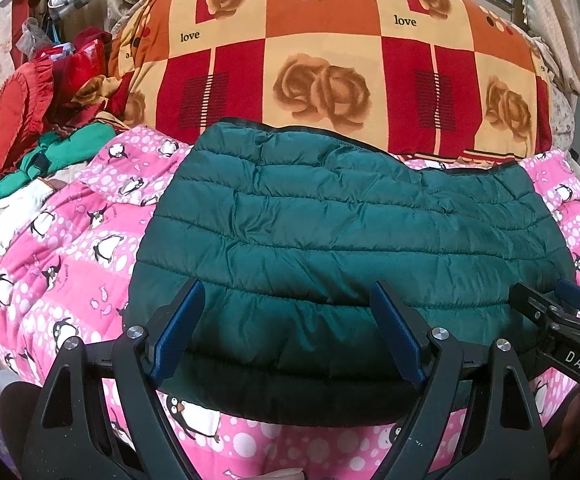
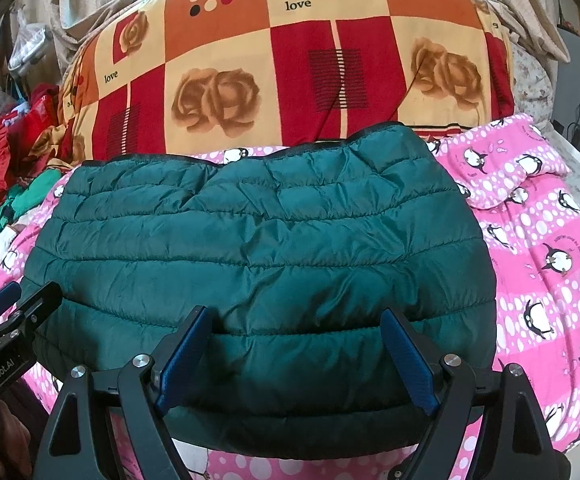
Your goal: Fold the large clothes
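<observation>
Green quilted jacket (image 1: 330,240), folded into a wide puffy block, is the landmark for everything else. Left gripper (image 1: 286,292) hangs over its near edge with both blue pads spread wide; nothing is clamped between them, only the jacket's near stitched rows showing in the gap. One left pad (image 1: 178,332) sits above the jacket's near-left part, the other toward the near middle. Right gripper (image 2: 294,320) is likewise wide apart and empty, poised above the jacket's near edge, with one blue fingertip (image 2: 410,364) over the near-right part. Whether any pad touches the fabric cannot be told. In the left wrist view the right gripper appears at the jacket's near-right corner; in the right wrist view the left one shows at its near-left corner, so the two are side by side along that edge.

Beneath the jacket and spreading out on both sides lies a pink penguin-print quilt (image 1: 62,248). Behind the jacket's far, dark-trimmed edge rises a bulky bedding roll in a red, orange and cream rose pattern (image 1: 322,60), touching or just behind that edge. To the jacket's far left sits a heap of clothes: a green garment (image 1: 54,152) and red ones (image 1: 22,108) beyond it.
</observation>
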